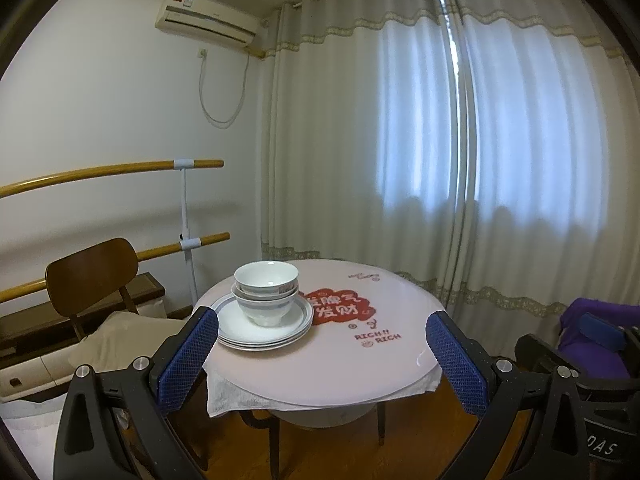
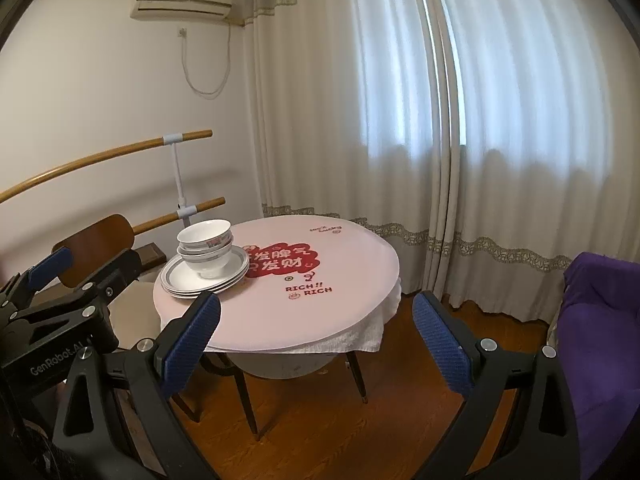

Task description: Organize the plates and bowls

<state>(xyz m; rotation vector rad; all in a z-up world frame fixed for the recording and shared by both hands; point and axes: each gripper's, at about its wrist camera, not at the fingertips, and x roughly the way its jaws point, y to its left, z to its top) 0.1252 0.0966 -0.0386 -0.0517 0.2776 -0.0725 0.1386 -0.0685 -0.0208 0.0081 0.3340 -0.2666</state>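
A stack of white bowls stands on a stack of blue-rimmed white plates at the left side of a round pink table. My left gripper is open, held back from the table's near edge, nothing between its blue pads. My right gripper is open too, further back and lower, and holds nothing. In the right wrist view the left gripper shows at the far left, short of the plates.
A wooden chair with a cushion stands left of the table, a two-rail barre behind it. Curtains hang behind the table. A purple-covered seat is at the right. Wood floor lies under the table.
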